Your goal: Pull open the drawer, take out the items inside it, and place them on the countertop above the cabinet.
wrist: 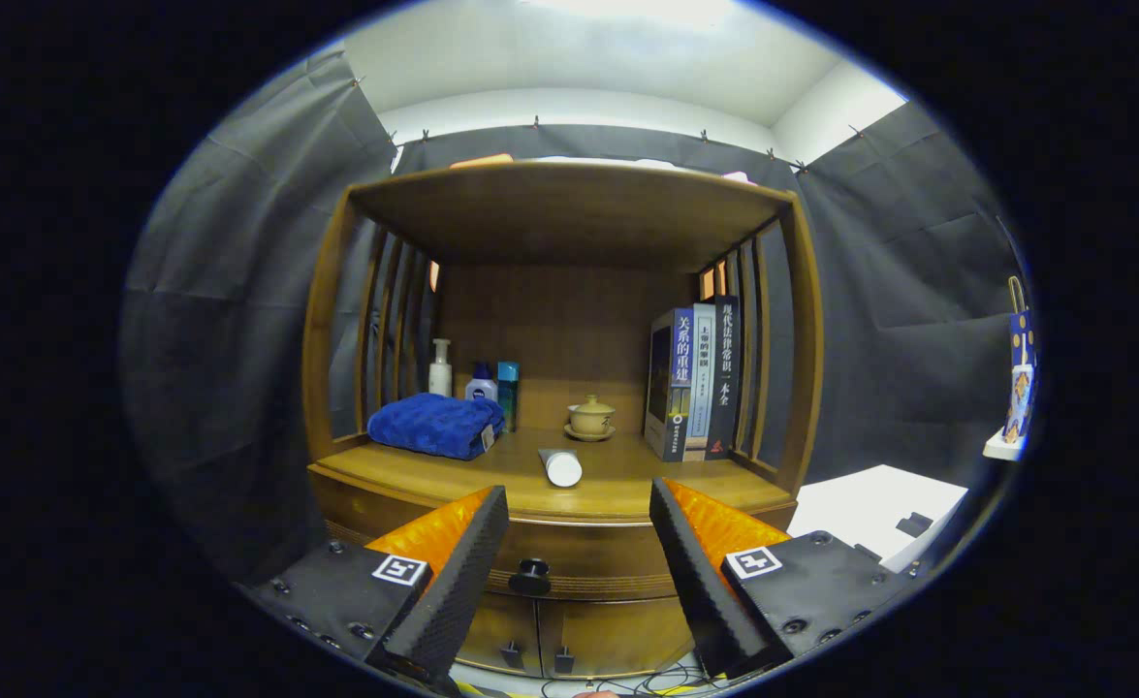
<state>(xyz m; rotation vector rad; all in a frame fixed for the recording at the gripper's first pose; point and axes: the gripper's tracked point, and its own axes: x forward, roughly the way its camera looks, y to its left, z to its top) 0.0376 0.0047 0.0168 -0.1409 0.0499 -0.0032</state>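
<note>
My gripper [579, 499], jaws apart, shows finely ribbed, matt finger pads [472, 572] before a polished wooden cabinet [569, 223]. Its drawer [579, 557] carries a dark, smooth knob [530, 577]. On the glossy countertop [617, 485]: a plush cloth towel [433, 424] at the left edge, a smooth plastic tube [560, 466] near the front, glazed teaware [590, 417], glossy-spined books [695, 378].

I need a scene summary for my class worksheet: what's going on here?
A person's handheld gripper faces a wooden cabinet, fingers open and holding nothing. The drawer looks closed, its dark knob between the fingers. On the countertop sit a blue towel, a white tube, a lidded cup and books.
</note>
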